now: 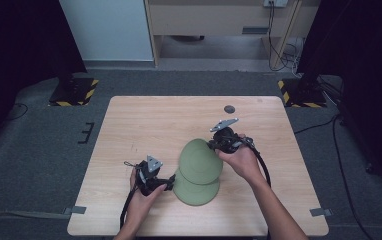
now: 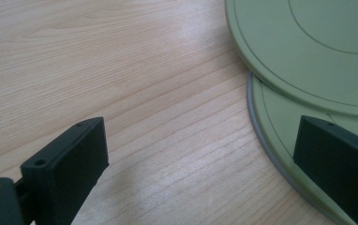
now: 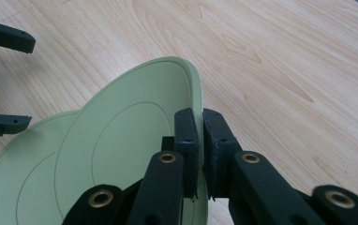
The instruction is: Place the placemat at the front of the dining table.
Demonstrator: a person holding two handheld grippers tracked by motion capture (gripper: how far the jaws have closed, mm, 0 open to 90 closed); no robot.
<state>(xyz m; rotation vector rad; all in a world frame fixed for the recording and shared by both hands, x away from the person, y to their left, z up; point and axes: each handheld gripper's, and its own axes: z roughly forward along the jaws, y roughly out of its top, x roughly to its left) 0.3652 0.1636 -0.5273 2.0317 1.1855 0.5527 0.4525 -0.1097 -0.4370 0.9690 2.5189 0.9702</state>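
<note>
The upper plate is the thing in hand: a green plate tilted up on its near edge, its far rim lifted clear and its low edge resting on the lower plate, which lies flat on the table. In the right gripper view the upper plate stands steeply, and the right gripper has its two black jaws pressed together on the plate's rim, one pad on each face. So the grasp looks made and the lift begun, but the plate has not yet come away from the one under it.

Beside the lower plate, on its left edge, sits the left gripper. In the left gripper view its jaws stand wide apart, one over bare wood and the other over the lower plate's rim, gripping nothing. Whether that jaw touches the rim I cannot tell. It seems placed to steady the lower plate while the top one is drawn off.

What is left, as I judge it: raise the upper plate free, carry it away from the lower plate and set it down on open wood. A small dark disc lies well beyond the plates, near the table's far edge.
</note>
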